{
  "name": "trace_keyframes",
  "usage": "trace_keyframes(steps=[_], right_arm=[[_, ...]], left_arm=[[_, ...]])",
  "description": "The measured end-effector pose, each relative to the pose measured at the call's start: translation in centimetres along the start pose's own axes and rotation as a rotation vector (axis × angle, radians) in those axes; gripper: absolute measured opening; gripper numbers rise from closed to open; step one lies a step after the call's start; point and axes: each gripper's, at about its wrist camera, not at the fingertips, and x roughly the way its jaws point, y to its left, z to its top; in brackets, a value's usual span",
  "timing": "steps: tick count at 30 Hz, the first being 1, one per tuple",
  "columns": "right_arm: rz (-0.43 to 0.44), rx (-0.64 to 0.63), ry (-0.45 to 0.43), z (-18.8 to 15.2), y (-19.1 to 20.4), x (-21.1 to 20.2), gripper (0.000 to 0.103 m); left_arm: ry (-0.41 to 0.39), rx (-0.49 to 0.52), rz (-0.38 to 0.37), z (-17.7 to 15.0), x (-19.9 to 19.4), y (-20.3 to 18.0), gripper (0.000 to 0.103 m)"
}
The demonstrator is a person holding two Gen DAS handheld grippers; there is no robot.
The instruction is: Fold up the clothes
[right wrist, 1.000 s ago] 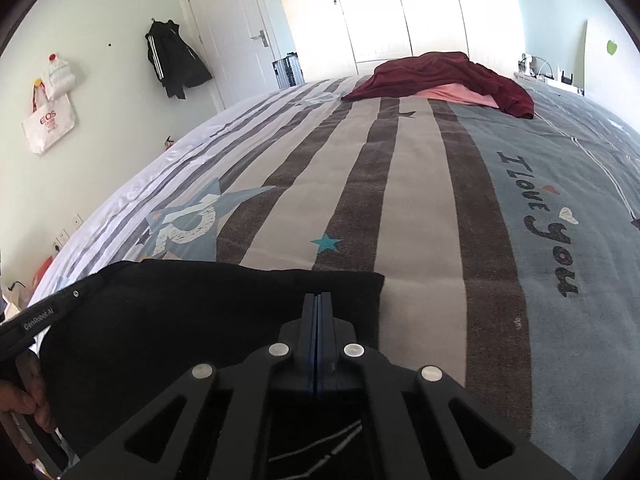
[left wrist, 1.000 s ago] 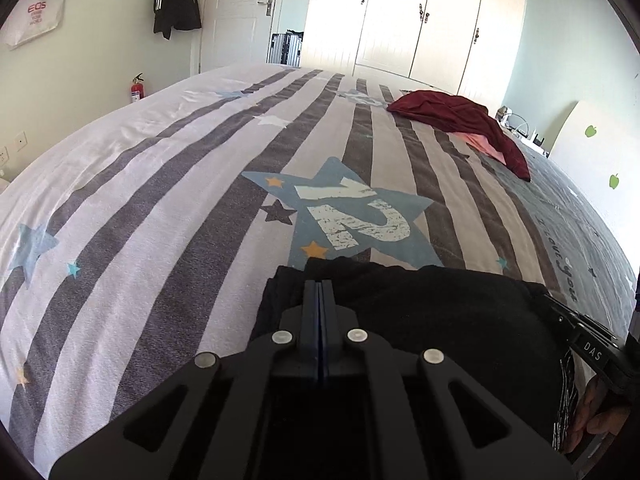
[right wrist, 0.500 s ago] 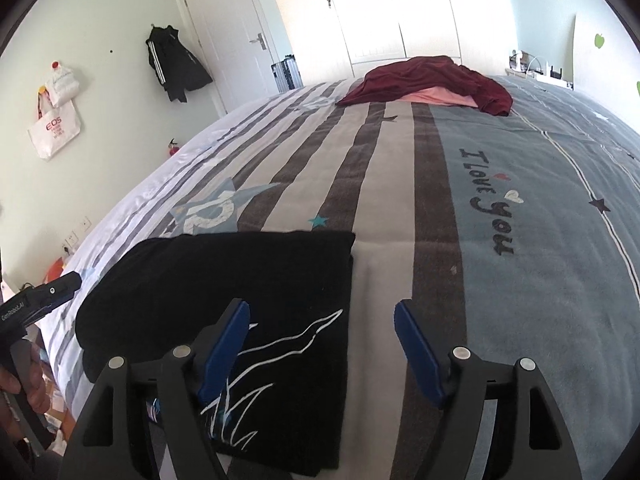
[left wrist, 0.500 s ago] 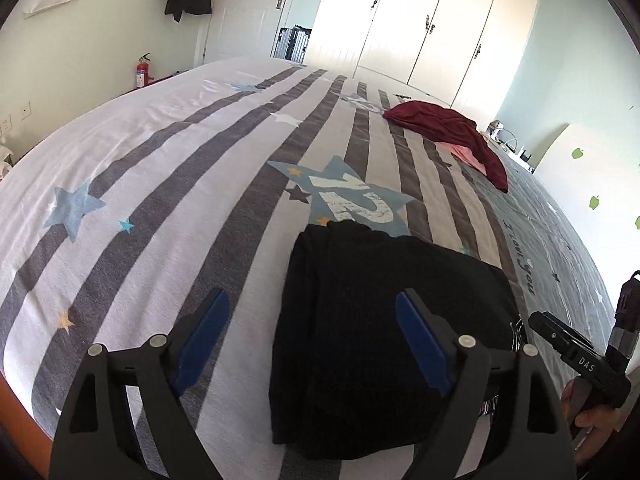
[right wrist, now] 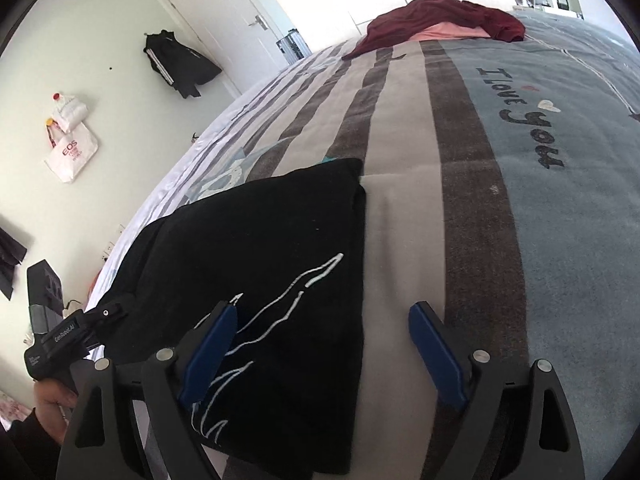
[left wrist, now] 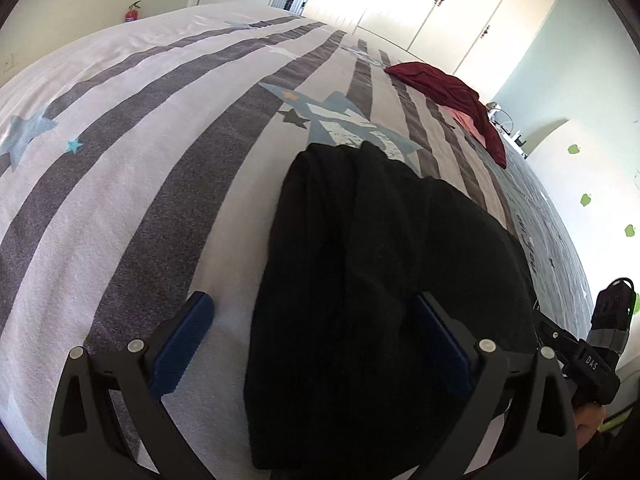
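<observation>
Left wrist view shows my left claw (left wrist: pixel 316 344) spread wide, its jaws having just been opening; the near left edge of the black garment (left wrist: pixel 384 288) lies between them, but the pads press on nothing. My right claw (right wrist: pixel 322 348) stands the same way in the right wrist view: jaws just opened, blue pads clear of the cloth, the garment's right edge running up between them.

I take the black garment (right wrist: pixel 260 264) as my landmark. It lies folded flat on the striped bed cover (left wrist: pixel 132 184), at the near edge of the bed. Well beyond it, toward the wardrobe, sits a heap of maroon clothes (right wrist: pixel 436 20) with something pink under it. Just past the garment's far left corner is the big star print (left wrist: pixel 344 120).

By my judgement this is soft, light knit cloth: it will sag and slide on itself if I lift it from one point, and it cannot break. I would take it by two corners of one edge, one claw each, pinching through all layers so the fold holds.

Its long axis runs away from me, from the bed's near edge toward the maroon heap. A white line drawing (right wrist: pixel 280 312) on its top face sits nearer my end, at the right. I cannot be sure which end is the collar; the black swallows the detail.
</observation>
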Motion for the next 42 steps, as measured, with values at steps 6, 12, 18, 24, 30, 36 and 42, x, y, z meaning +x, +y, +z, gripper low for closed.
trace_keyframes(steps=[6,12,18,24,30,36,42], right_arm=[[0.036,0.001,0.046,1.2,1.0,2.4,0.086],[0.105,0.030,0.100,1.4,0.7,2.4,0.069],[0.144,0.001,0.093,0.8,1.5,2.2,0.033],[0.088,-0.062,0.033,1.3,3.0,0.3,0.018],[0.061,-0.146,-0.047,3.0,6.6,-1.6,0.017],[0.059,-0.191,-0.102,7.3,11.2,1.6,0.017],[0.064,-0.226,-0.141,14.9,17.9,12.3,0.017]], left_arm=[[0.018,0.051,-0.049,0.0,1.1,-2.0,0.085],[0.009,0.042,-0.074,-0.5,0.9,-2.5,0.055],[-0.013,0.107,-0.014,-0.5,0.2,-4.6,0.028],[-0.076,0.145,0.030,0.3,-2.2,-5.7,0.026],[-0.169,0.155,0.046,3.3,-5.1,-5.5,0.025],[-0.223,0.203,0.086,11.1,-4.7,-1.0,0.026],[-0.232,0.226,0.152,23.2,0.7,8.4,0.026]])
